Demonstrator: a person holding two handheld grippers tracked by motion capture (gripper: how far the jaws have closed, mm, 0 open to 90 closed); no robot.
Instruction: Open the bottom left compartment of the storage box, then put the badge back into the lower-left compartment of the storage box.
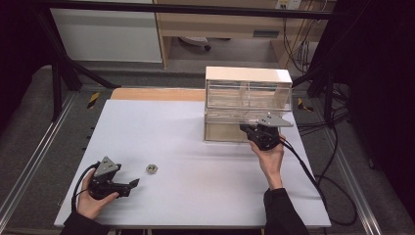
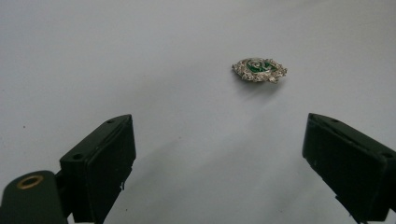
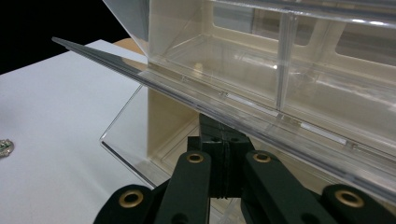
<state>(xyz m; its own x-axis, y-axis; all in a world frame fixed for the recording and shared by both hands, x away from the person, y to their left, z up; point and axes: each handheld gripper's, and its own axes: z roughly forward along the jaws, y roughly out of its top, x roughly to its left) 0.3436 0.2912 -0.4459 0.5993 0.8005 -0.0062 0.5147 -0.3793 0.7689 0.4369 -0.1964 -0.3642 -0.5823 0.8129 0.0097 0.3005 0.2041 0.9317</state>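
Note:
A small silver brooch with a green centre point(image 1: 151, 169) point(image 2: 259, 70) lies on the white table point(image 1: 195, 147), and its edge shows at the left of the right gripper view point(image 3: 3, 148). My left gripper point(image 1: 134, 183) point(image 2: 217, 140) rests low near the table's front left, open, with the brooch just ahead of its jaws. A cream cabinet point(image 1: 247, 76) holds a clear tilt-out drawer point(image 1: 244, 100) point(image 3: 233, 60), which leans open toward me. My right gripper point(image 1: 245, 128) point(image 3: 225, 135) is shut at the drawer's front lip, its tips tucked under the clear edge.
The cabinet stands at the table's back right, over a wooden strip point(image 1: 156, 94). Cables point(image 1: 333, 161) trail off the right edge. Metal rails point(image 1: 29, 161) run along both sides of the table.

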